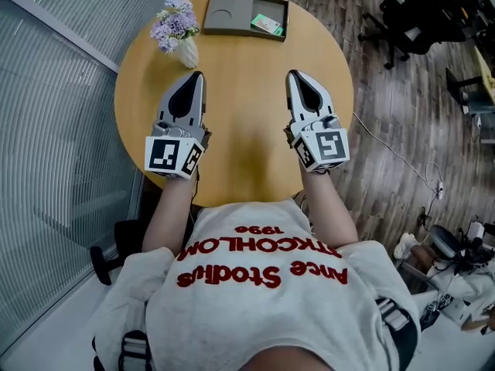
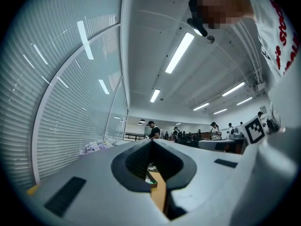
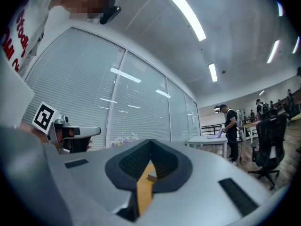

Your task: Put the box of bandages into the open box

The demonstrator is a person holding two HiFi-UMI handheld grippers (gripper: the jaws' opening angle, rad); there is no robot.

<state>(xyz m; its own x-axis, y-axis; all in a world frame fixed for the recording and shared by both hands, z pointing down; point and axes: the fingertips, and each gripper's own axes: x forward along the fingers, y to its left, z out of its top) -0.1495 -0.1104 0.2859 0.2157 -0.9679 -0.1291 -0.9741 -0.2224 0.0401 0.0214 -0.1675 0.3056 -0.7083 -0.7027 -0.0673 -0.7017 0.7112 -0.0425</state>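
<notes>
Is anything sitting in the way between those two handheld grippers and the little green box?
Nothing visible: bare table separates the right gripper and the green box. The flower vase stands just ahead of the left gripper, slightly left of its path.

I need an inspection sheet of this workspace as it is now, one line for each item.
Surface: round wooden table.
Job's things: open box at the far edge; the green box of bandages lies inside it, at its right end.
Clutter: vase of purple flowers, left of the open box.
Grippers: left gripper and right gripper at the table's near half, both shut, nothing between the jaws.
Cables: white cable on the floor, right of the table.
Surroundings: wall of blinds at left; office chairs at far right.
</notes>
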